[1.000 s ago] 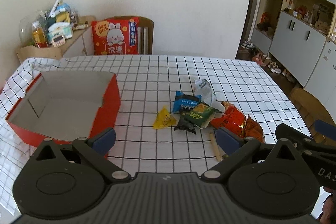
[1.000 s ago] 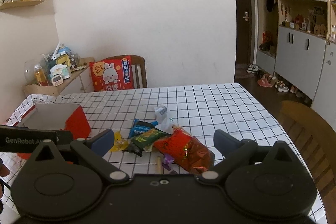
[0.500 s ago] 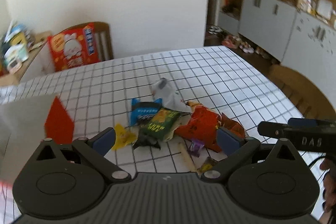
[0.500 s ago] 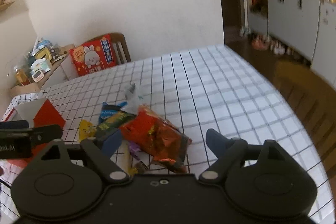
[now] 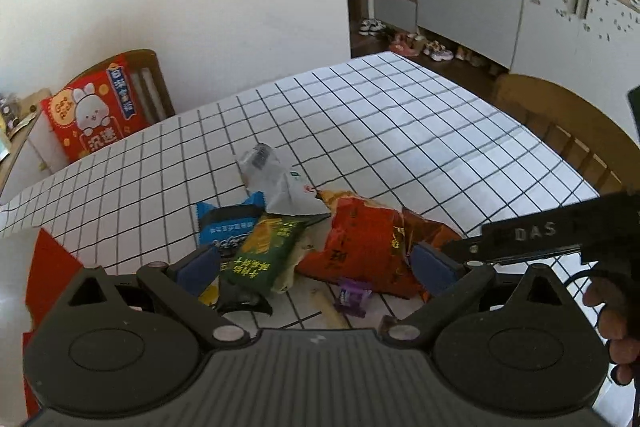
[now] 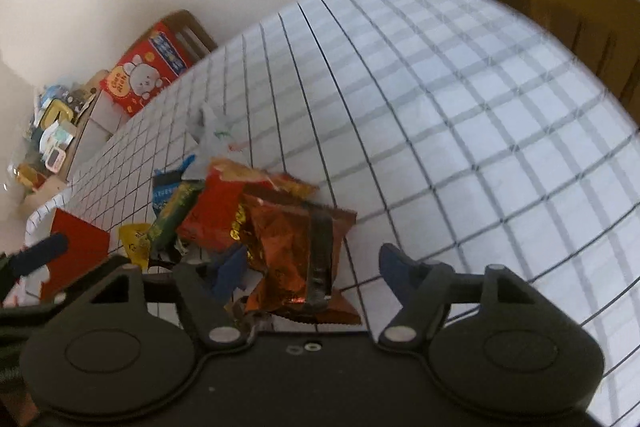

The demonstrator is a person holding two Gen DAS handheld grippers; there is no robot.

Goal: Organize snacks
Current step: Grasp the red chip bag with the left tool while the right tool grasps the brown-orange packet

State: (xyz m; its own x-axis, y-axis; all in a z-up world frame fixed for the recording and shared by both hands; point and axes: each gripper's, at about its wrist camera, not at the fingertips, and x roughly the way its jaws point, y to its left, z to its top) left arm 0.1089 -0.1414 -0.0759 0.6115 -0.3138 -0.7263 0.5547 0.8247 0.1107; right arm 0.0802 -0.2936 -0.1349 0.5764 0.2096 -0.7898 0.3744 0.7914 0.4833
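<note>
A heap of snack packets lies on the checked tablecloth (image 5: 380, 115): a green packet (image 5: 264, 251), a blue packet (image 5: 226, 223), a big red bag (image 5: 360, 247), a white wrapper (image 5: 272, 175), a purple sweet (image 5: 352, 301). My left gripper (image 5: 316, 267) is open, just above and before the heap. My right gripper (image 6: 312, 269) is open, low over a shiny orange-brown bag (image 6: 296, 251), its fingers on either side of it. The red bag (image 6: 216, 211) and a yellow packet (image 6: 136, 243) lie beyond. A red box (image 5: 48, 267) stands at the left.
A wooden chair (image 5: 144, 87) with a red rabbit cushion (image 5: 92, 115) stands at the table's far side. Another wooden chair (image 5: 560, 123) stands at the right. Grey cabinets (image 5: 500, 7) line the far right wall. A cluttered side shelf (image 6: 52, 131) shows at far left.
Both grippers have moved forward and down toward the heap. The left swung right, away from the red box. The right now straddles the orange-brown bag. Both stay open.
</note>
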